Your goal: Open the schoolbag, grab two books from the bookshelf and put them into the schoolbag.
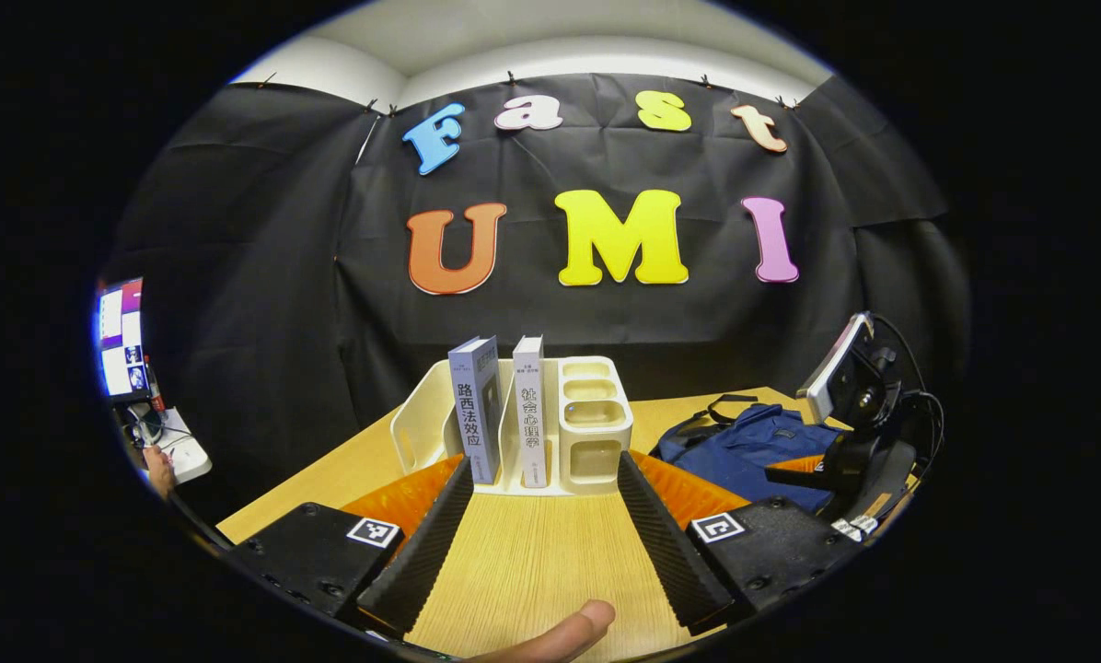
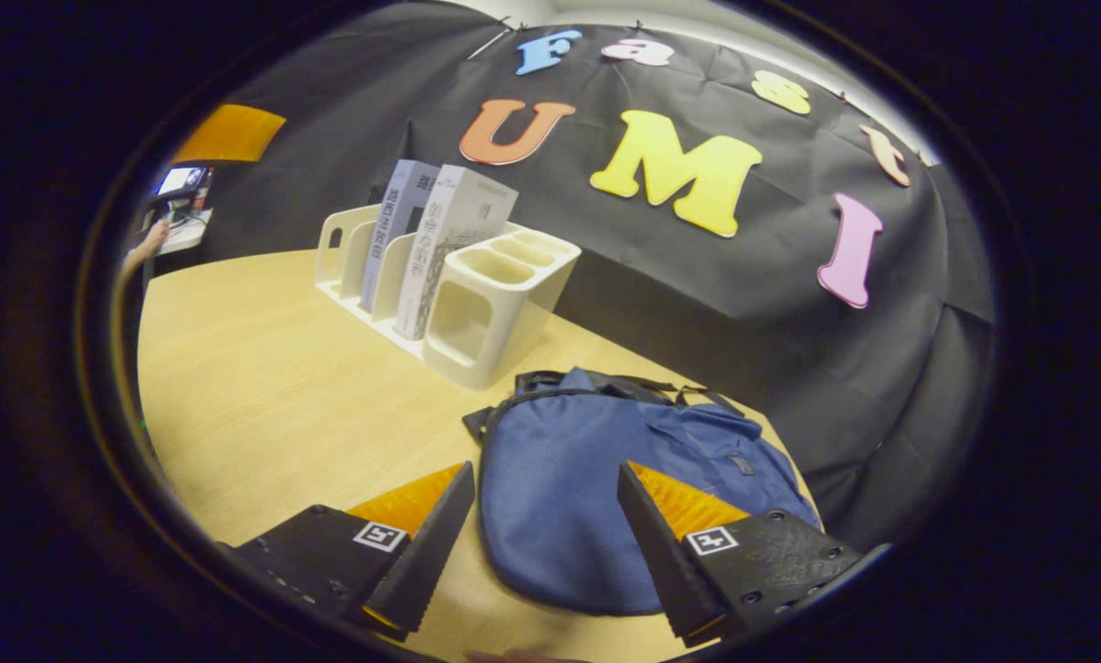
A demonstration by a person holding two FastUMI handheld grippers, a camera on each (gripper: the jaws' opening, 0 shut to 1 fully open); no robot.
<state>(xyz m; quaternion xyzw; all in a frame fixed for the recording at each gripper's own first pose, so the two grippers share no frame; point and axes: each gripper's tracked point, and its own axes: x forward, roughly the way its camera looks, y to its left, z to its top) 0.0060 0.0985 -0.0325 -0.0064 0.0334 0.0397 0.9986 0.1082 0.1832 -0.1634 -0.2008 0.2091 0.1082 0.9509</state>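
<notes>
A: Starting at the left tongs (image 1: 544, 516): spread wide, gripping nothing, low over the bench (image 1: 532, 571) and aimed square at the bookshelf (image 1: 514, 424).

B: And the right tongs (image 2: 543, 529)?

A: Spread too, empty, poised above the near end of the blue schoolbag (image 2: 596, 479), which lies flat on the bench just beside the bookshelf. It looks closed, so I'd judge opening it is the step in hand.

B: The books?

A: Both upright in the shelf's slots, spines out: the grey book (image 1: 477, 405) leaning slightly, the white book (image 1: 529, 410) next to it, against the pen compartments. Standing like that, each offers a thin edge for a pinch.
</notes>
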